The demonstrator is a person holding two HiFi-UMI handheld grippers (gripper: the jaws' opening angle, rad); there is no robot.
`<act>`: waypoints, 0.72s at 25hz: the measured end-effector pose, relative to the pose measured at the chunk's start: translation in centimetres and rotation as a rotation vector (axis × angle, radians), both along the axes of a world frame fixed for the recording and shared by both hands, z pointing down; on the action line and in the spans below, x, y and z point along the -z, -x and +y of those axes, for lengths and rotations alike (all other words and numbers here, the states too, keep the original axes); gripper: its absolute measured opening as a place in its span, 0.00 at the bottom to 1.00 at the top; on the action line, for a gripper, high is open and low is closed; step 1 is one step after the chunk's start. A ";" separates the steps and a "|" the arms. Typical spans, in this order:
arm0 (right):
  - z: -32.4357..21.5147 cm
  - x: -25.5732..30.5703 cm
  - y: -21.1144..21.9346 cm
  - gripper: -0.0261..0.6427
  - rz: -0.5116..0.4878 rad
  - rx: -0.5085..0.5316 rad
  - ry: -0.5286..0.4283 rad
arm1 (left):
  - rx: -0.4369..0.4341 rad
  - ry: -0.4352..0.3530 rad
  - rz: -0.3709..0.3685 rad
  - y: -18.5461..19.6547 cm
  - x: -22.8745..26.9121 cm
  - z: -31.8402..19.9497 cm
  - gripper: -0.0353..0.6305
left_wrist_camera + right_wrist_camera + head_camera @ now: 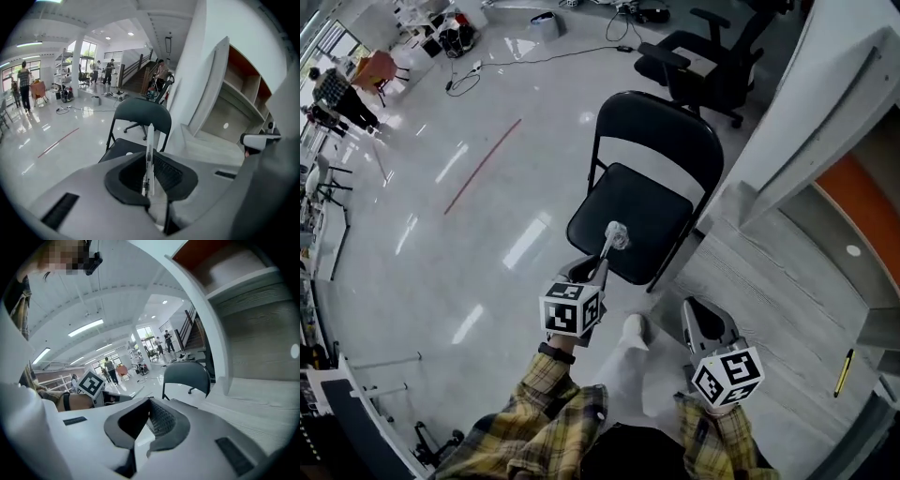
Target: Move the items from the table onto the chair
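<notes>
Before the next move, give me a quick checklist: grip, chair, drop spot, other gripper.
1. Left gripper closed on the thin white stick: ok, the stick stands clamped between the jaws.
2. Chair upright on the floor: ok.
3. Stick over the seat: ok, in the head view its tip lies over the front part of the seat.
4. Landing spot free: ok, nothing shows lying on the seat.
5. Height of the stick above the seat: cannot tell.
6. Right gripper out of the way: ok, jaws together, nothing between them, off to the side of the chair.
</notes>
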State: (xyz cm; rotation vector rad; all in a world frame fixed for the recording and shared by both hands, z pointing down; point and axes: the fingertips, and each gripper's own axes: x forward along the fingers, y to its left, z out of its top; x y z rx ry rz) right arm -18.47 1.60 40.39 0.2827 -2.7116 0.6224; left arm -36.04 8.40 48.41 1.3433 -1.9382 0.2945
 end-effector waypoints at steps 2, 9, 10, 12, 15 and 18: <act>0.9 -1.0 2.2 0.07 0.010 0.008 0.012 | 0.011 0.019 0.001 2.5 -1.7 0.9 0.13; 2.5 -5.3 6.4 0.07 0.047 0.032 0.094 | 0.024 0.094 0.041 7.3 -10.8 1.0 0.13; 2.6 -6.1 6.9 0.07 0.055 0.034 0.103 | 0.030 0.100 0.045 7.9 -12.2 0.7 0.13; 2.6 -7.6 8.1 0.07 0.067 0.036 0.116 | 0.039 0.115 0.051 9.1 -15.1 0.3 0.13; 2.3 -9.0 9.4 0.07 0.070 0.030 0.133 | 0.042 0.151 0.066 10.3 -19.7 -0.2 0.13; 1.6 -10.1 10.4 0.07 0.049 0.012 0.167 | 0.055 0.199 0.087 11.4 -24.6 -0.6 0.13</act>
